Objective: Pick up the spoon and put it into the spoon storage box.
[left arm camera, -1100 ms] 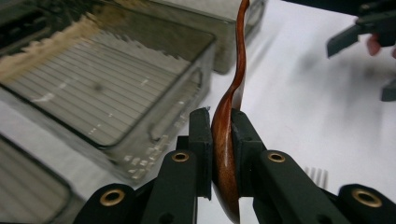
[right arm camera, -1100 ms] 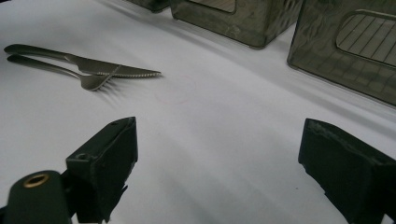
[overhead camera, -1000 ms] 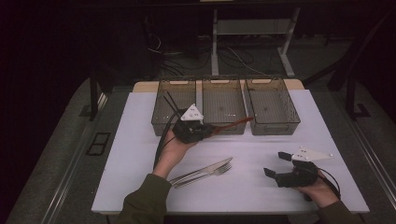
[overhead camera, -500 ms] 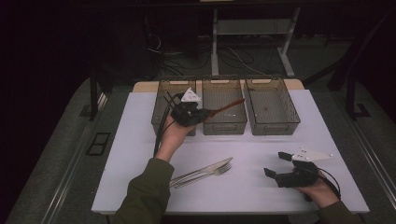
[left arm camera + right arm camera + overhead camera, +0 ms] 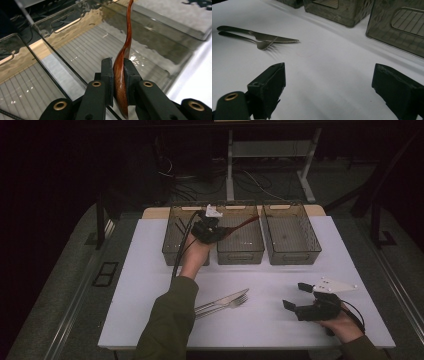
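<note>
Since half a second ago, the left gripper [image 5: 209, 227] has carried the wooden spoon [image 5: 243, 225] farther toward the back, and it now hangs over the wall shared by the left and middle bins; the right gripper [image 5: 302, 299] has kept its place.

A white surface [image 5: 150, 285] carries everything. Along its far edge stand three clear smoky plastic bins side by side: the left bin [image 5: 172, 237], the middle bin [image 5: 241, 251] and the right bin [image 5: 292, 240], each with a ribbed floor and a slot handle in its end wall. No brand, label or writing can be read on them or on anything else.

The left gripper's jaws pinch the wooden spoon [image 5: 121, 75] by its bowl, edge-on between the pads, and its thin reddish-brown handle runs out above the middle bin.

Resting low at the near right of the surface, the right gripper [image 5: 329, 85] has its jaws spread wide with nothing between them.

Near the front middle lie a steel table knife [image 5: 227, 298] and a fork [image 5: 225, 306], touching, their tips toward the right gripper.
</note>
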The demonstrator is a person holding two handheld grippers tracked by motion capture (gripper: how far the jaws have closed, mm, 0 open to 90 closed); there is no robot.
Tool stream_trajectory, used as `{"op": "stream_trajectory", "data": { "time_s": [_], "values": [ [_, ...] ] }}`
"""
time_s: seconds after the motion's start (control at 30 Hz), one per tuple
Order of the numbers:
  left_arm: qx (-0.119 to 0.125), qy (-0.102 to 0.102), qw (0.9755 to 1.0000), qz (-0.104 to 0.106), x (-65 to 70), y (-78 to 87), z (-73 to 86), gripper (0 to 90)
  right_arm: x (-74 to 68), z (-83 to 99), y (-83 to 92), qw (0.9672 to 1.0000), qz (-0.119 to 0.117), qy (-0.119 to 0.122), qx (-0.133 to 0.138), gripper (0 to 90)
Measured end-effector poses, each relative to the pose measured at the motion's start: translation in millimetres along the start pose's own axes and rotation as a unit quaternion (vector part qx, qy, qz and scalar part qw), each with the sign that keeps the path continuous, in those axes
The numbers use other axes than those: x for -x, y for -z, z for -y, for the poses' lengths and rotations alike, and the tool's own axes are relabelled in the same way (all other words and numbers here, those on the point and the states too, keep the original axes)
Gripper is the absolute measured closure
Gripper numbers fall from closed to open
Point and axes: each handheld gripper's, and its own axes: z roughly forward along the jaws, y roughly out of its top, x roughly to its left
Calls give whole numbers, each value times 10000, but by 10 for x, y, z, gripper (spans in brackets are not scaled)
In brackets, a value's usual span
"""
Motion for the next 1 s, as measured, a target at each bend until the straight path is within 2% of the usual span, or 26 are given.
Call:
{"op": "stream_trajectory", "data": {
  "time_s": [0.13, 0.2, 0.37, 0.57, 0.63, 0.9, 1.0],
  "values": [
    [-144, 64, 9999, -60, 7, -121, -12, 809, 5, -1, 4, 10000, -7, -4, 20, 121],
    [-277, 23, 9995, -124, 20, -166, -20, 808, 5, -3, 8, 10000, -8, -3, 37, 121],
    [-455, 142, 9986, -229, 33, -245, -5, 807, 6, -7, 32, 10000, -2, -18, 65, 121],
    [-566, 111, 9982, -174, 47, -283, 9, 805, 9, -8, 34, 10000, -5, -4, 77, 121],
    [-625, 36, 9979, -178, 49, -291, 12, 804, 7, -8, 33, 10000, -7, -8, 73, 121],
    [-588, -14, 9981, -163, 57, -294, 12, 752, 8, -8, 34, 10000, -1, -3, 78, 121],
    [-495, 46, 9987, -140, 69, -289, 8, 724, 9, -8, 35, 10000, -2, -3, 80, 121]
  ]
}}
